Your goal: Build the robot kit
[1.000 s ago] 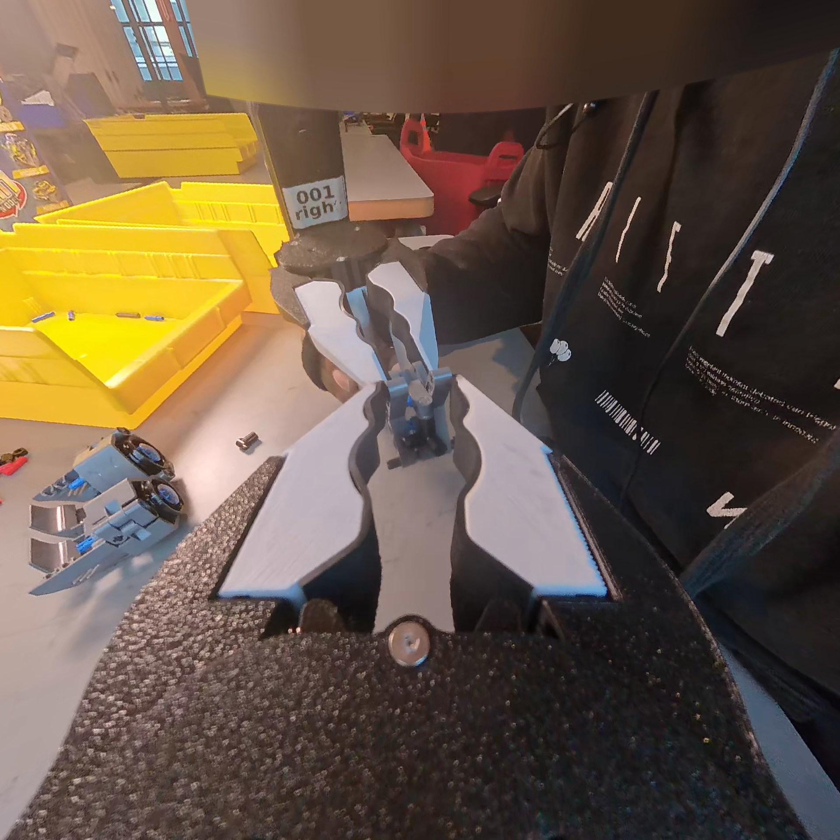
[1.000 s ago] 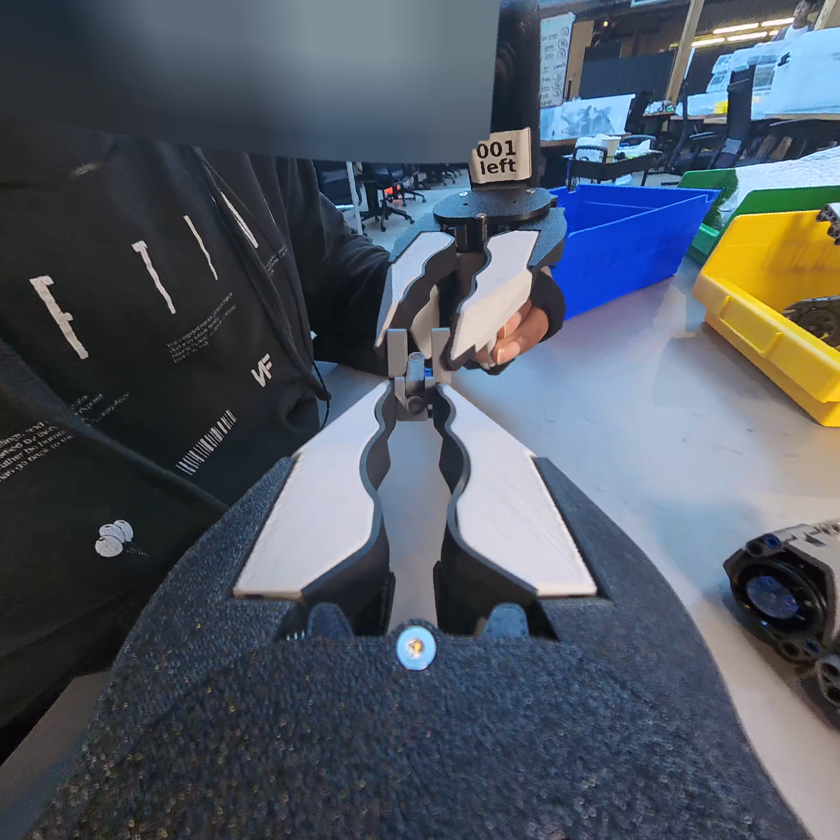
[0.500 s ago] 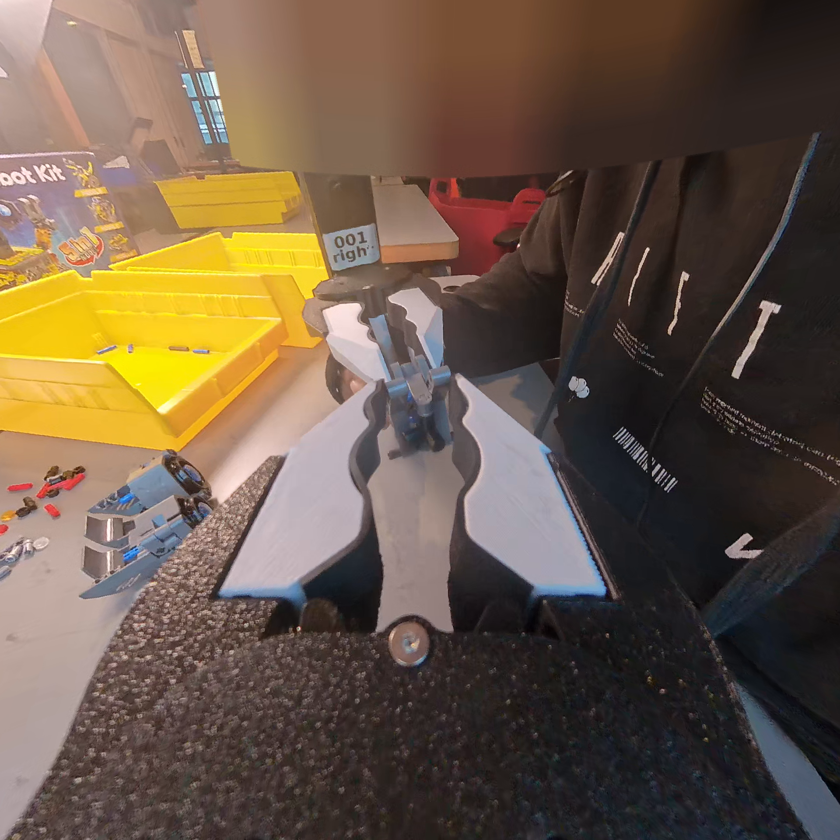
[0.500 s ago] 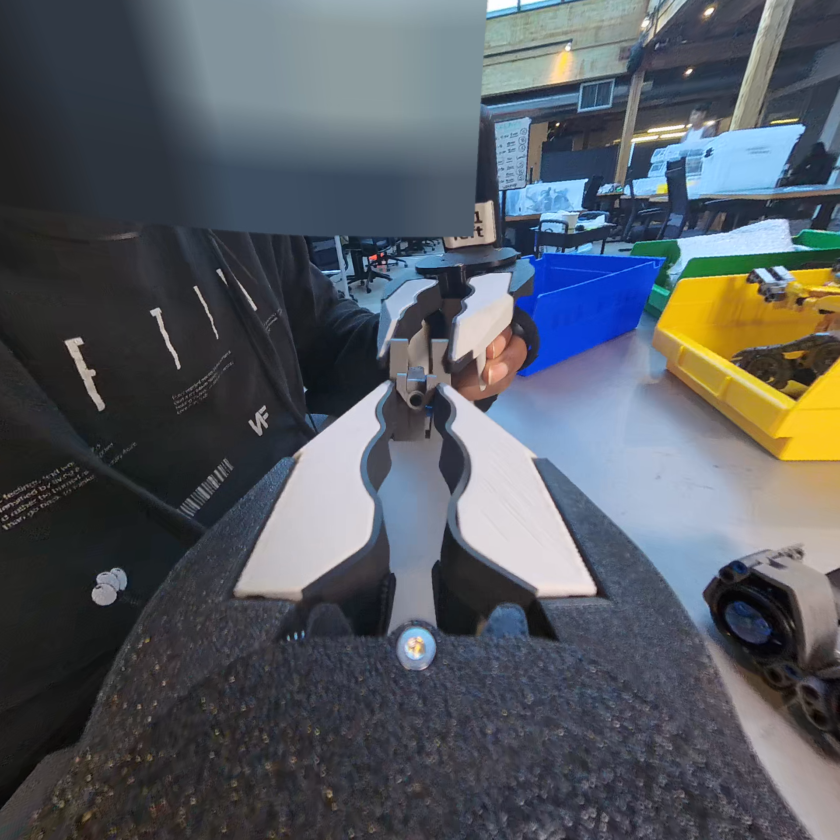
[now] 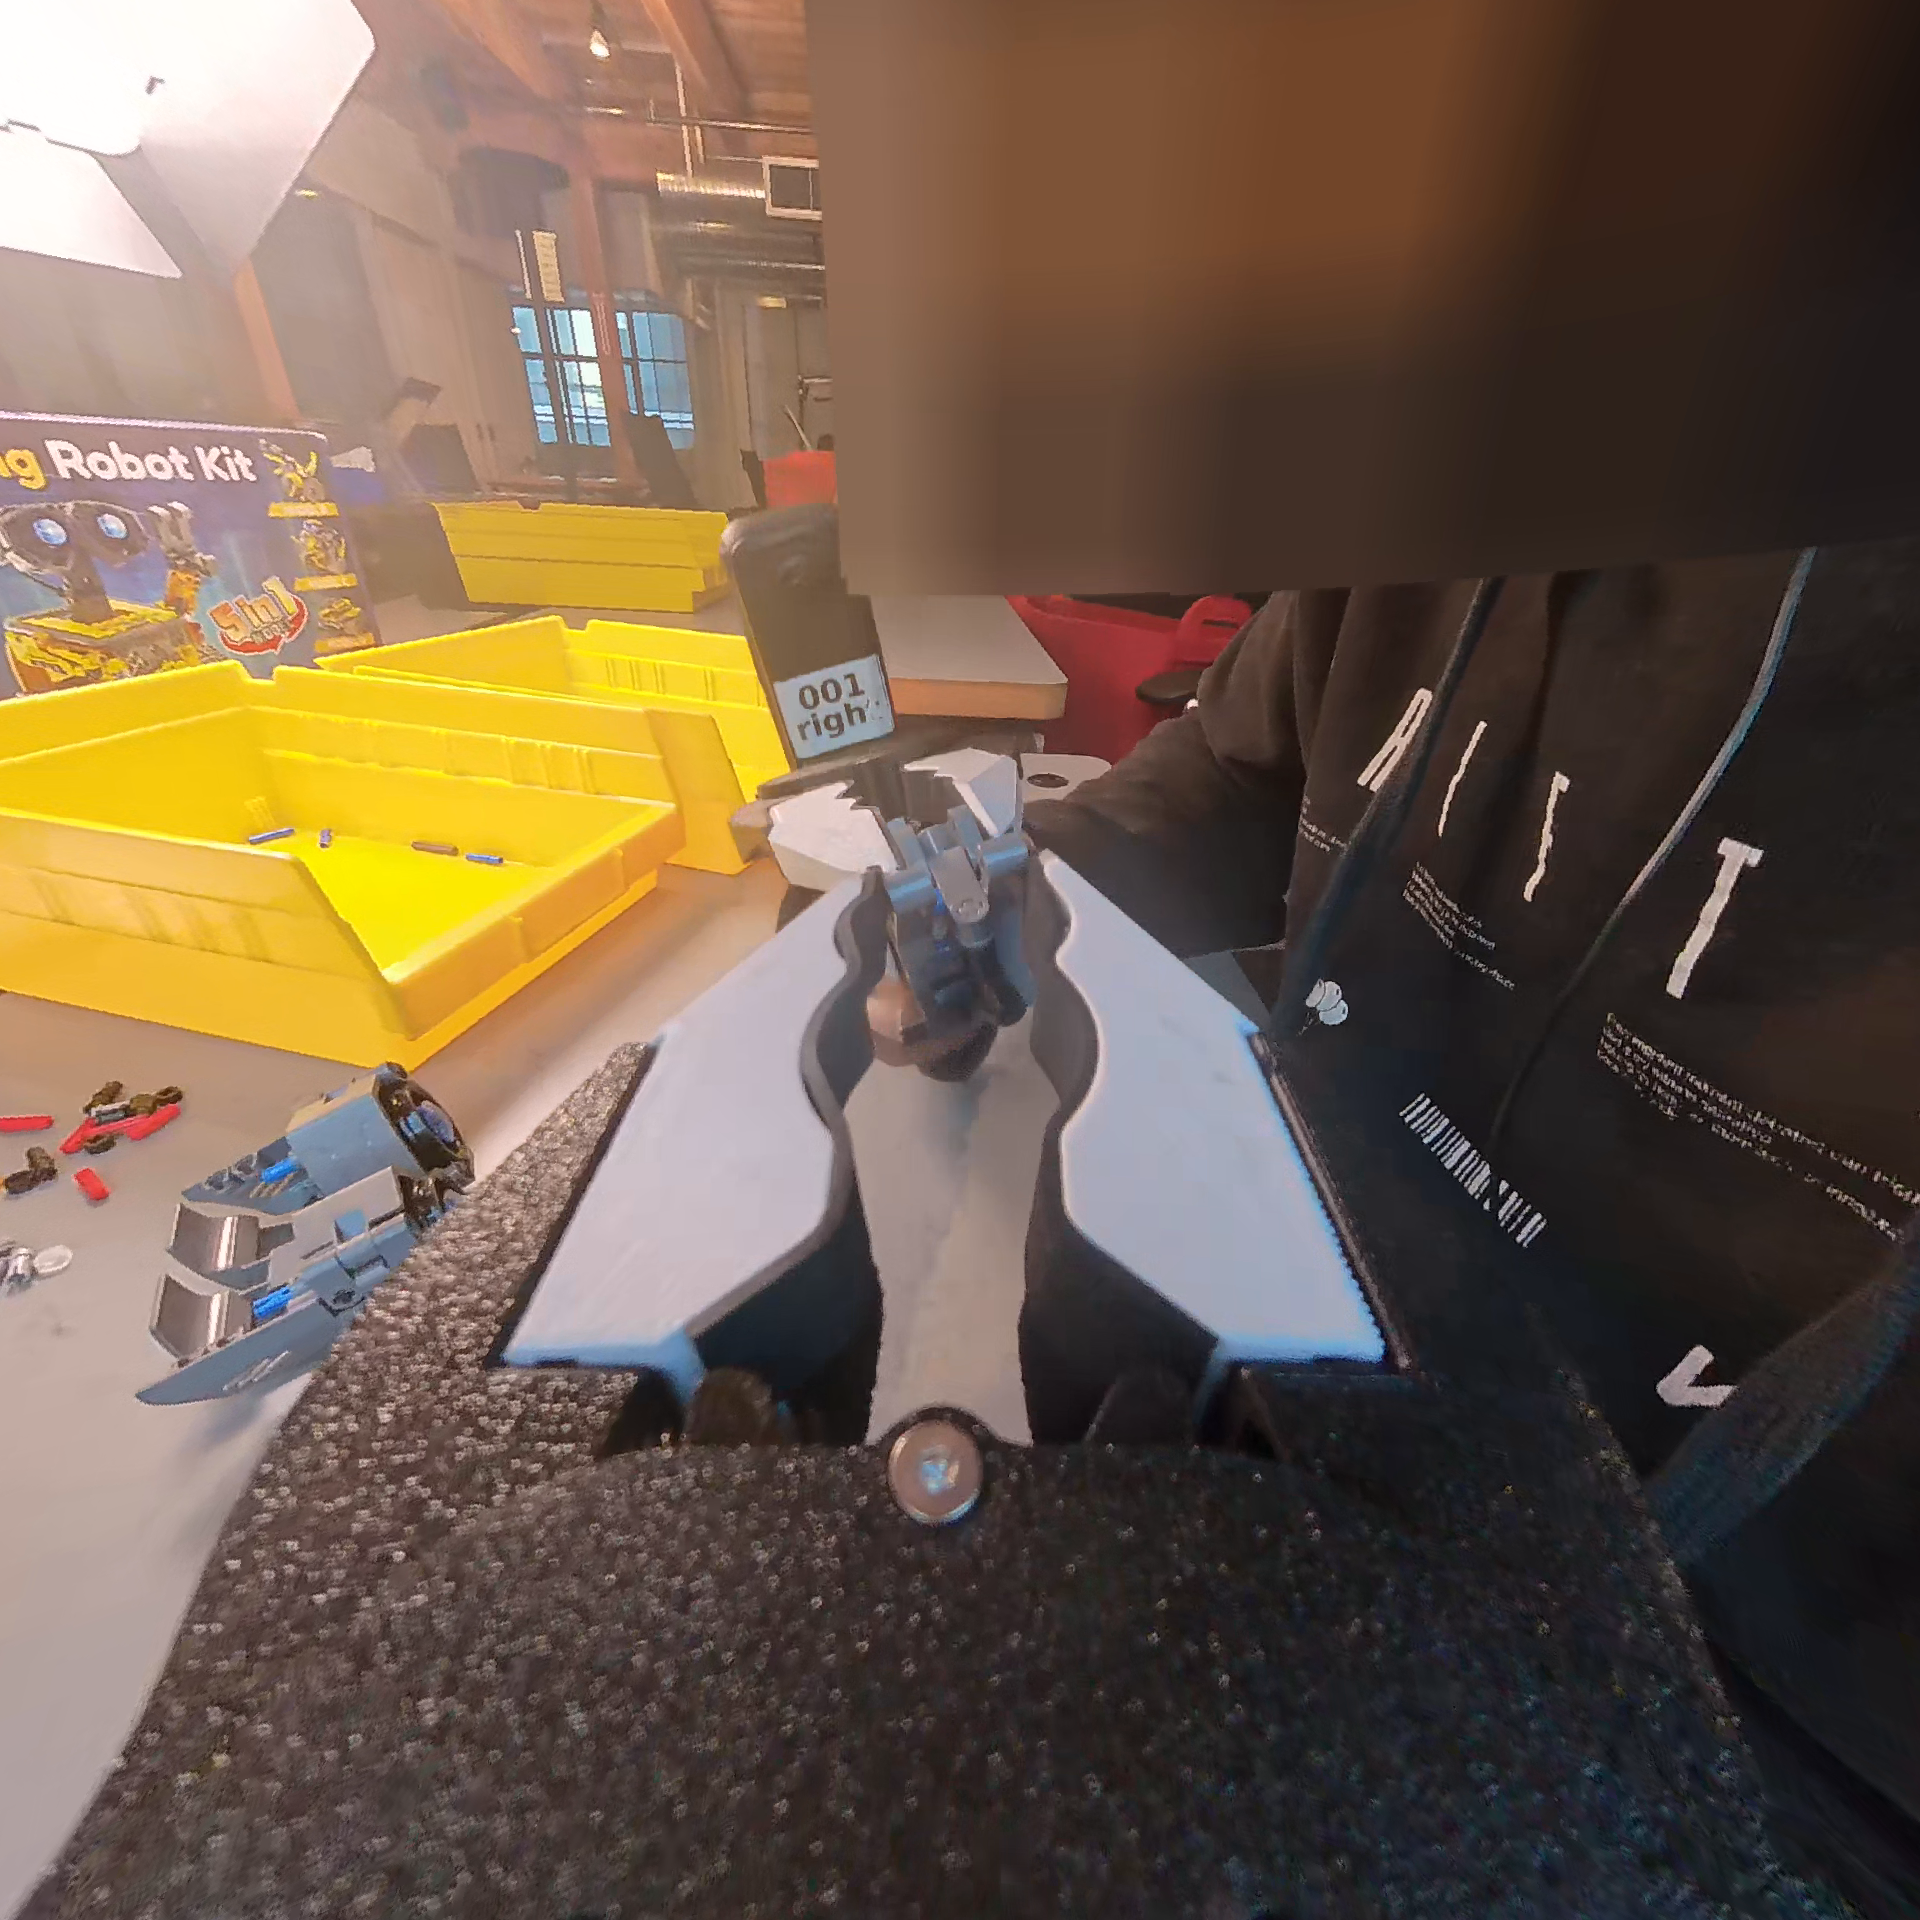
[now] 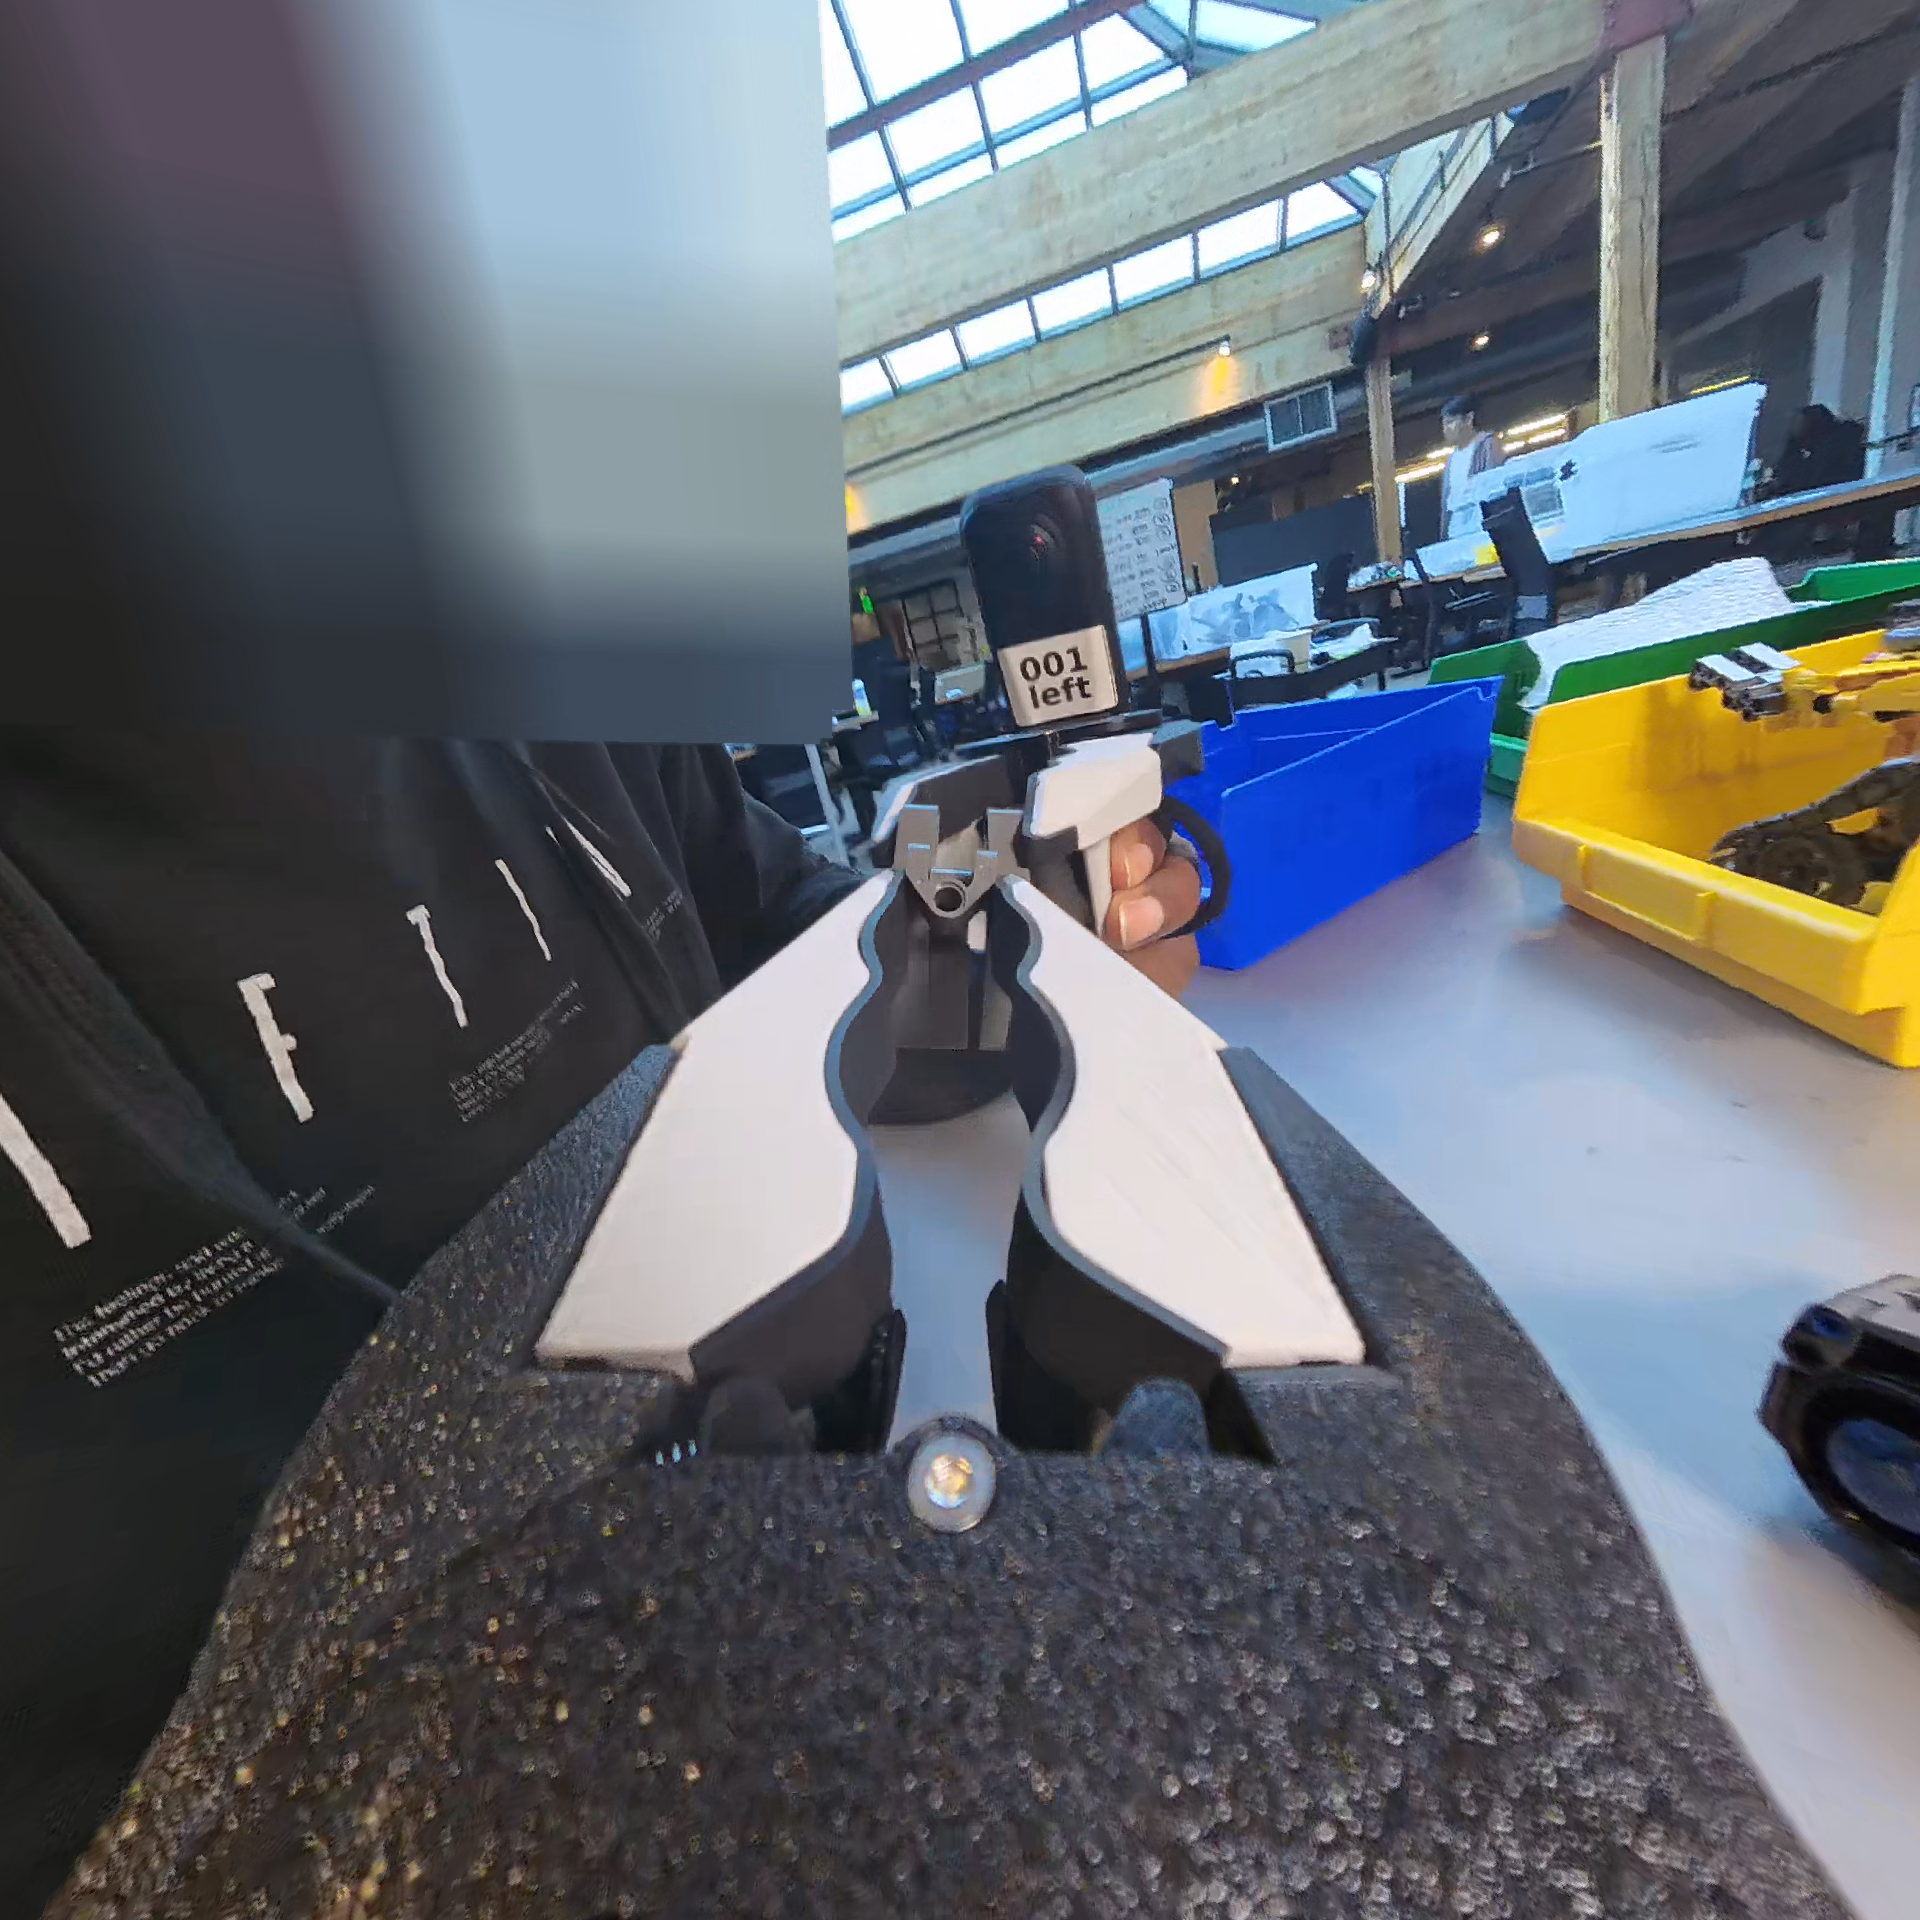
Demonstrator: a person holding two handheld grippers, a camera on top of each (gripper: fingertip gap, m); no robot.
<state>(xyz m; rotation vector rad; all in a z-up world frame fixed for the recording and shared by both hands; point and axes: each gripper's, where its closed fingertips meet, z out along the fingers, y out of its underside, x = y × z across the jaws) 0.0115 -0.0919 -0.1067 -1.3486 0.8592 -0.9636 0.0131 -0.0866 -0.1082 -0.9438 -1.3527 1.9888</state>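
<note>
You have raised both claws off the table: left gripper [image 5: 951,914] and right gripper [image 6: 948,894] each clench the same grey brick assembly [image 5: 948,883], tip to tip

My left tongs [image 5: 951,904] and right tongs [image 6: 948,894] are raised tip to tip, facing each other, both pinched nearly closed. My hand [image 6: 1143,899] wraps the left tongs' handle.

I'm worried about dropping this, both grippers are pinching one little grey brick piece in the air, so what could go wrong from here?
1. The grey piece is held only at the fingertips of the left gripper and right gripper; a twist could pop it loose.
2. If dropped, it may land near the model and loose parts and get lost.
</note>
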